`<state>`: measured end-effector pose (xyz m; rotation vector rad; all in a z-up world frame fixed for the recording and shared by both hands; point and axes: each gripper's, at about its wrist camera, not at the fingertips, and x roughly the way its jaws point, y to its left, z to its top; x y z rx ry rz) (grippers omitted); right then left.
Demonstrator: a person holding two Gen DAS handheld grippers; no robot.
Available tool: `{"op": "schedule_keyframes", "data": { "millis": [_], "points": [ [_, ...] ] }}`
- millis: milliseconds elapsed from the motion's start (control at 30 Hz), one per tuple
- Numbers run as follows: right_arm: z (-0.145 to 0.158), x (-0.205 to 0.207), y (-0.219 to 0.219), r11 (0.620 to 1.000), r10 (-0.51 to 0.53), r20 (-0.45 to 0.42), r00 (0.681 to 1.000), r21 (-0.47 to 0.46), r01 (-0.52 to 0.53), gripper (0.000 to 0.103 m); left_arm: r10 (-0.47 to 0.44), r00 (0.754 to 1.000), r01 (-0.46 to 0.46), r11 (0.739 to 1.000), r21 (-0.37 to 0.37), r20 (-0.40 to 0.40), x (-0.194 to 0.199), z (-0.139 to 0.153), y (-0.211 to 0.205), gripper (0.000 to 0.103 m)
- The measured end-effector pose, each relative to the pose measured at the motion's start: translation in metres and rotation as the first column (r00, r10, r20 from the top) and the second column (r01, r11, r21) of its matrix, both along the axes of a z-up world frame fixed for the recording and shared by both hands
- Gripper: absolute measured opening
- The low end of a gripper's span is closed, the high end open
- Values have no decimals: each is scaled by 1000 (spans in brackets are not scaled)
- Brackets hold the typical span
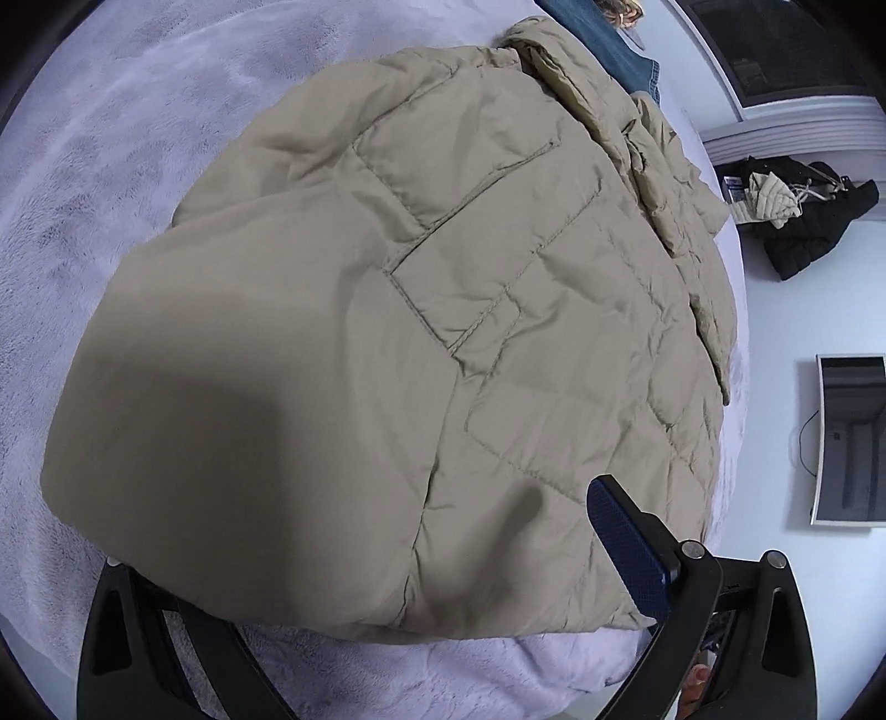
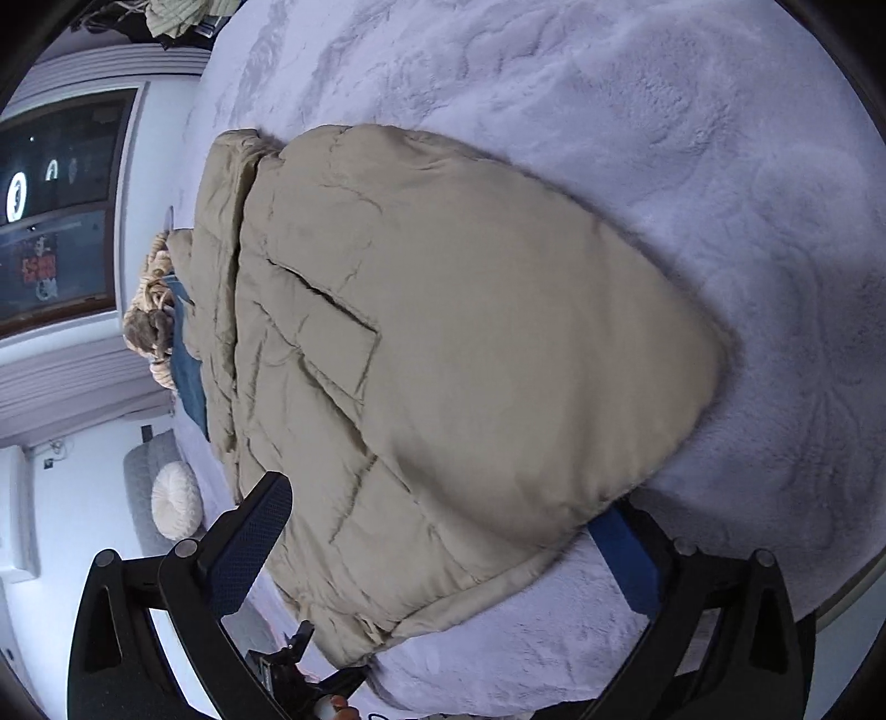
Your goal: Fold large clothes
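Both grippers — left gripper and right gripper — are spread wide, straddling the near hem of the tan puffer jacket, probably to seize it for another fold. Beyond them it lies part-folded on the lavender blanket, with denim at its far end.

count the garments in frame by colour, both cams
Beige: 2, the quilted jacket on the blanket and a small beige garment on the floor pile
Black: 1, a coat on the floor
Blue denim: 1, a piece behind the jacket
Total: 4
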<state>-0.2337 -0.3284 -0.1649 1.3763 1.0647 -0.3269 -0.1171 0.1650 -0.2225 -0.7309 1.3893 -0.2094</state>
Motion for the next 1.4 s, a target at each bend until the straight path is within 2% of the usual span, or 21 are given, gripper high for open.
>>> {"op": "schedule_keyframes", "data": {
  "millis": [33,67,133,167,267,333,400,433,467,567,733,867,1033,1167,1267,1333,1400],
  "points": [
    [-1,3,1,1000,14,-1,1000,5,-14,103,0,1000,0,1000,-11,7,2,0,2,75],
    [-2,6,4,1000,28,-3,1000,9,-28,103,-8,1000,8,1000,-25,15,5,1,2,64],
    [-3,9,5,999,49,-6,999,14,-49,103,-33,999,34,999,-37,27,10,2,4,18],
    [-3,11,7,998,52,-3,999,20,-52,103,-46,998,48,998,-37,41,12,5,6,15],
    [-2,12,8,999,39,10,999,30,-39,102,-59,994,62,998,-26,96,14,24,8,11],
    [-1,9,6,999,26,23,999,40,-27,91,-69,989,73,997,-24,132,15,39,9,11],
    [-1,9,4,998,30,11,999,56,-31,39,-87,983,91,996,-14,163,18,53,10,11],
    [-1,10,4,998,36,-4,999,52,-36,22,-98,979,101,995,-7,179,19,60,10,11],
    [2,13,3,998,40,-12,999,40,-39,10,-108,975,111,994,-2,194,22,67,9,11],
    [25,24,3,996,83,20,996,-31,-83,8,-139,958,140,990,13,250,30,92,8,11],
    [74,60,-2,967,207,65,976,-165,-194,8,-183,920,170,983,68,348,51,138,0,11],
    [116,105,-12,933,286,106,952,-257,-252,7,-188,890,157,982,108,415,80,174,-15,11],
    [168,177,-25,871,399,142,906,-367,-326,7,-195,858,131,978,163,475,131,214,-36,11],
    [196,246,-39,814,491,146,859,-427,-393,7,-196,849,96,971,221,490,182,236,-56,11],
    [202,305,-46,778,544,128,829,-446,-442,7,-210,845,75,957,279,492,224,238,-71,11],
    [197,340,-47,751,574,103,812,-462,-472,7,-198,855,57,954,293,478,252,230,-76,11],
    [183,372,-47,743,582,87,809,-460,-486,7,-179,874,36,951,307,451,281,213,-79,11]
  ]
}}
